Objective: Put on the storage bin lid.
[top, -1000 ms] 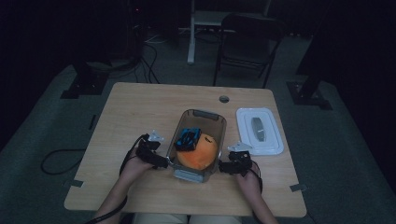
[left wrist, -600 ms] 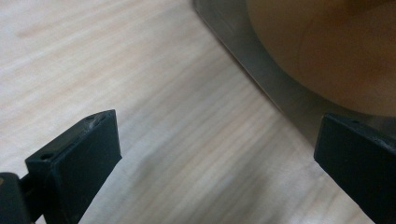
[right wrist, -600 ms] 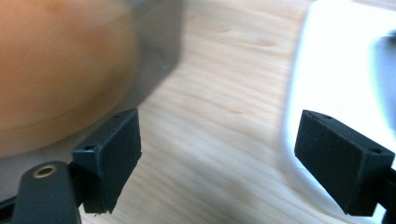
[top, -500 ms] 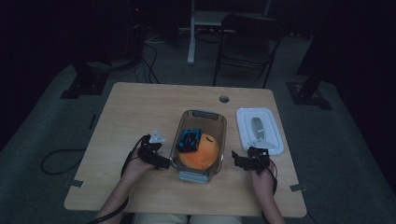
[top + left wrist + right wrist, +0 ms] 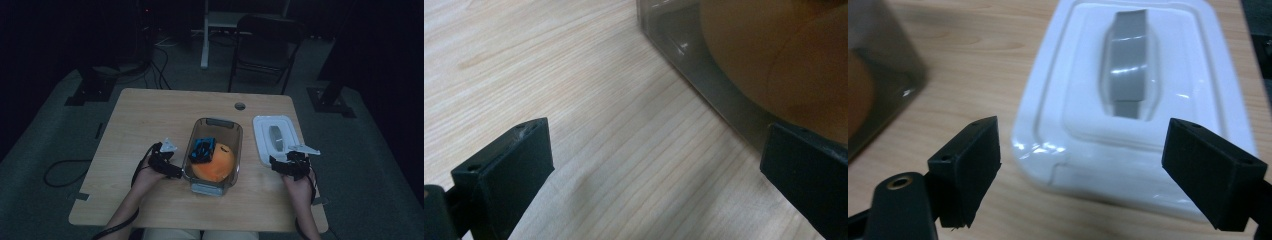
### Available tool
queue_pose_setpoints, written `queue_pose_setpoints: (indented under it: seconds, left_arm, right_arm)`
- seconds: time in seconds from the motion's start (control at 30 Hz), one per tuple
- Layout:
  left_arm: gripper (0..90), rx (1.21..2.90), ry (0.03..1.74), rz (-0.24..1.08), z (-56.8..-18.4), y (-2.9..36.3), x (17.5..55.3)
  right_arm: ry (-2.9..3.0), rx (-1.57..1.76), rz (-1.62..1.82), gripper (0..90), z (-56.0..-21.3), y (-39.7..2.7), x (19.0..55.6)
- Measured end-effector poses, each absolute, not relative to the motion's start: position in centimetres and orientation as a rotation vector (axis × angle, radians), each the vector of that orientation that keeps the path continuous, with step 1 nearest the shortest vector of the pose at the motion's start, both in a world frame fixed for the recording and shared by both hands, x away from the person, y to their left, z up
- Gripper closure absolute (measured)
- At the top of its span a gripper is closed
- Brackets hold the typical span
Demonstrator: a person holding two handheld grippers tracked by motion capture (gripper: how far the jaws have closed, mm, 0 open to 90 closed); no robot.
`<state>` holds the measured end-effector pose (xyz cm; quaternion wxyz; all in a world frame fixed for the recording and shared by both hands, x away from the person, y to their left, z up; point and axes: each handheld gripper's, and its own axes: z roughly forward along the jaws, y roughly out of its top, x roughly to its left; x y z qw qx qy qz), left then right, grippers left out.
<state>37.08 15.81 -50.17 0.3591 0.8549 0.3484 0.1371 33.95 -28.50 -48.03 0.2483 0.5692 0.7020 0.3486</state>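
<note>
**A:** Item one, risks, left to right. What do you log?

**B:** My left gripper [image 5: 176, 171] sits at the left wall of the clear, smoke-tinted plastic container [image 5: 235, 137], near the front edge of the pale wooden table [image 5: 140, 117]. One jaw looks to be at that wall; touching or just beside, I cannot tell. A careless nudge there could slide the container toward the right edge. Inside it lie a round orange ball [image 5: 215, 162] and a blue-and-black block [image 5: 202, 150]. They stand tall, so I judge a lid pressed down unevenly could jam against them.

**A:** And further right?

**B:** The white rectangular plastic lid with a grey handle [image 5: 1133, 95] lies flat by the right edge, well apart from the container. It looks slick and low; my worry is a grip on its rounded near rim slipping off, or pushing it toward the far right corner.

**A:** Item two, tools.

**B:** Left gripper: jaws spread wide, holding nothing, bare wood between them. Right gripper [image 5: 1098, 170]: jaws spread wide, holding nothing, lined up on the lid's near end, not yet touching it.
</note>
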Motion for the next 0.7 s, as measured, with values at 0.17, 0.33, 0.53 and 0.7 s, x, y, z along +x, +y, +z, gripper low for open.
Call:
queue_pose_setpoints:
  seconds: [0.17, 0.33, 0.53, 0.7]
  left_arm:
    - [1.2, 2.212, 0.894, 0.358, -50.3, 15.5, 37.1]
    - [1.2, 2.218, 0.896, 0.366, -50.2, 15.5, 36.9]
    - [1.2, 2.224, 0.898, 0.36, -50.4, 15.2, 36.7]
    - [1.2, 2.229, 0.891, 0.363, -50.4, 15.0, 36.6]
  right_arm:
    - [1.897, 1.563, 0.936, 20.9, -47.7, -29.2, 35.4]
    - [1.887, 1.571, 0.93, 24.5, -47.5, -29.6, 37.0]
    - [1.886, 1.599, 0.915, 35.4, -47.8, -30.0, 38.6]
    - [1.901, 1.612, 0.875, 43.3, -48.7, -29.8, 40.6]
